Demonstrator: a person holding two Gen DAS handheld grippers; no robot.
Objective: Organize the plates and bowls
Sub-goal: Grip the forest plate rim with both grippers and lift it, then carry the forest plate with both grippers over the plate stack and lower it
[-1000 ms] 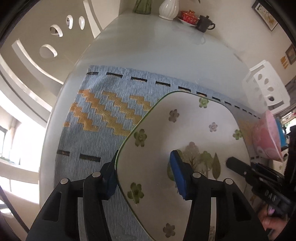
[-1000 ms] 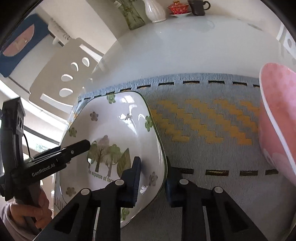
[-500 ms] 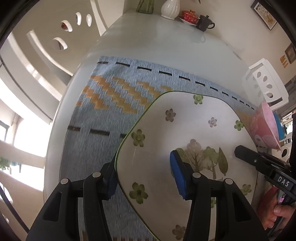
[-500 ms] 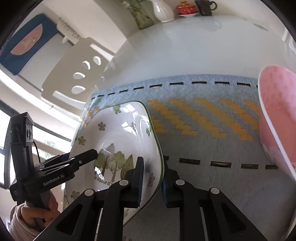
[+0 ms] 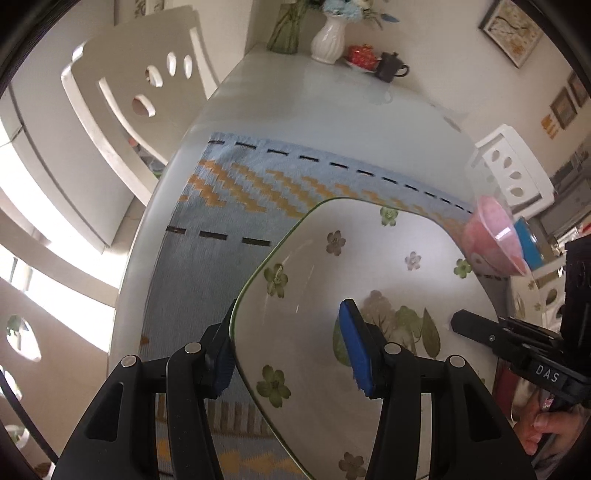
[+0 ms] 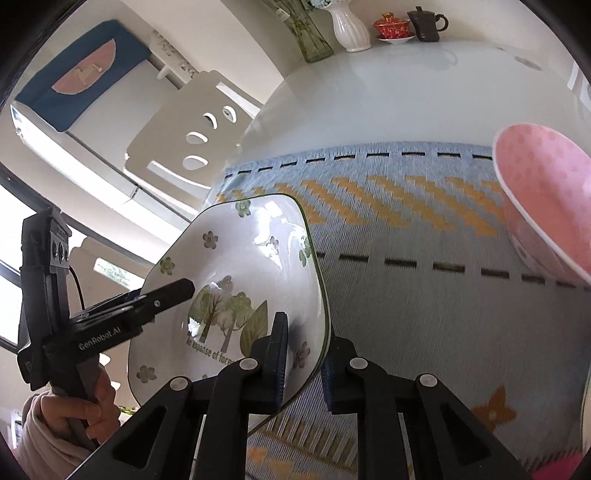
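Observation:
A square white plate with green rim, flowers and trees is held in the air above the blue placemat. My left gripper is shut on its left edge, one finger above and one below. My right gripper is shut on the plate's opposite edge. A pink bowl sits at the mat's right end, and also shows in the left wrist view, stacked on a blue bowl.
The white table carries a white vase, a green glass vase, a red lidded cup and a dark teapot at its far end. White chairs stand on both sides.
Both grippers have lifted the plate higher and tilted it; the mat and table look farther away, and the chair on the left has come into view.

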